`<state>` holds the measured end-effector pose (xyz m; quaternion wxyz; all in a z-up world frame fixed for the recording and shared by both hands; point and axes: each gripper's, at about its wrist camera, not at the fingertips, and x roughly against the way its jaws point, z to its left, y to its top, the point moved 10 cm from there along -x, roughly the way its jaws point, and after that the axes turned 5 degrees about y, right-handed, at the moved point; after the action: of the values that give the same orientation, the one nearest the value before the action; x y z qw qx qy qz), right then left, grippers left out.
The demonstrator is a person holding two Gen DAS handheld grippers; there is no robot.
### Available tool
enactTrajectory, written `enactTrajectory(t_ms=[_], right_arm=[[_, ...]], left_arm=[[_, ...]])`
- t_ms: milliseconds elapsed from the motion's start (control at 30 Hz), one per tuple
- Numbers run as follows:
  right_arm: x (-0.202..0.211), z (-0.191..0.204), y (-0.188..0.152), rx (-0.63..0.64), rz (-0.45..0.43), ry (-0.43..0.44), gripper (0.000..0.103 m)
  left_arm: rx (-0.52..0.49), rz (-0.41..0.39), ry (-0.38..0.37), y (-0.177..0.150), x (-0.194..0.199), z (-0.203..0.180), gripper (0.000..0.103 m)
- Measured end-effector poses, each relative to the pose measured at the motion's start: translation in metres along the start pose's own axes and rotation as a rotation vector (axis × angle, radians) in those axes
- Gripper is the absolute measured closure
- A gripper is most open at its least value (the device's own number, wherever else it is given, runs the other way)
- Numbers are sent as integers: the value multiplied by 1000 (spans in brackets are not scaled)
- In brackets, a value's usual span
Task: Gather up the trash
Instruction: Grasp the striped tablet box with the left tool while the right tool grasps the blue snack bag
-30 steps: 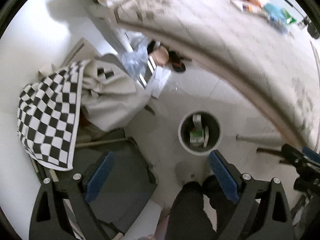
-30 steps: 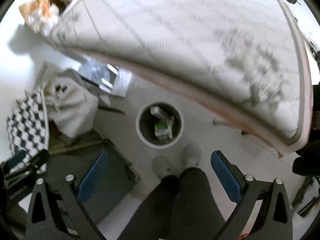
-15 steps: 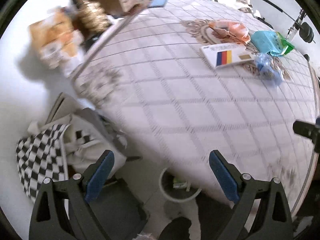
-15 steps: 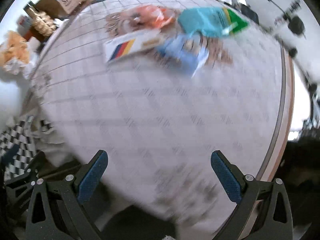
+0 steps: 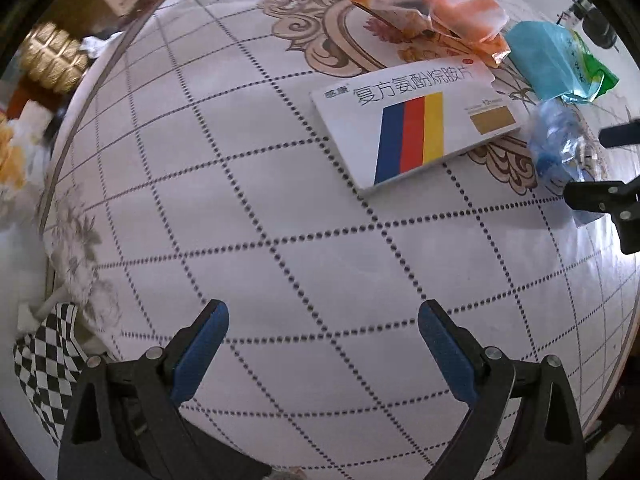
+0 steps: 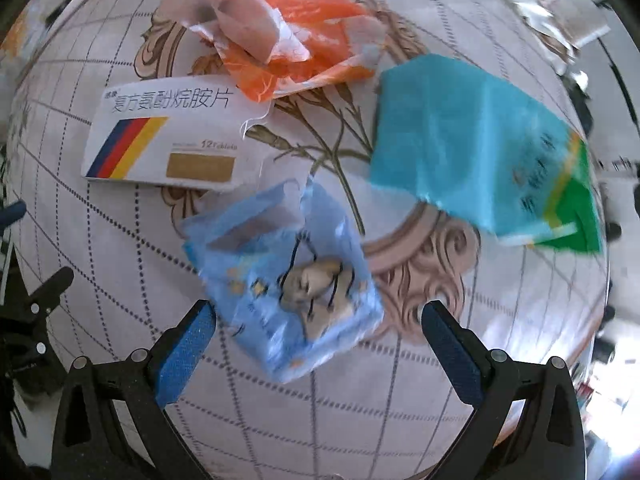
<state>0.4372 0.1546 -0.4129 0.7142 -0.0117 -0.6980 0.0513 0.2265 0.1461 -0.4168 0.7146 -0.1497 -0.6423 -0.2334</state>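
So we've got the right gripper [image 6: 318, 330] spread wide w/ the blue wrapper [image 6: 288, 280] between its jaws, mid-table [image 5: 280, 240]; drop low, pinch a crumpled fold. Left gripper [image 5: 322, 334] also spread, empty.

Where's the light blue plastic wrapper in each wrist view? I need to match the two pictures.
Left wrist view: the light blue wrapper lies at the far right edge, right of the white medicine box.
Right wrist view: the wrapper lies low in the centre, just ahead of the open right tool.
Shared landmark: the white medicine box with blue, red and yellow stripes.
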Motion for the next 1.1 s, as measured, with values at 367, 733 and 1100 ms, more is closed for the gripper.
enactTrajectory(t_ms=[367, 733, 1100], right_arm=[[-4, -11, 4, -64, 10, 118, 42], [2, -106, -66, -529, -25, 270, 49], [2, -153, -70, -525, -27, 233, 49]], left_arm=[[-107, 50, 39, 10, -7, -6, 6], [-721, -86, 198, 84, 32, -73, 6], [-1034, 54, 156, 101, -1, -113, 7]])
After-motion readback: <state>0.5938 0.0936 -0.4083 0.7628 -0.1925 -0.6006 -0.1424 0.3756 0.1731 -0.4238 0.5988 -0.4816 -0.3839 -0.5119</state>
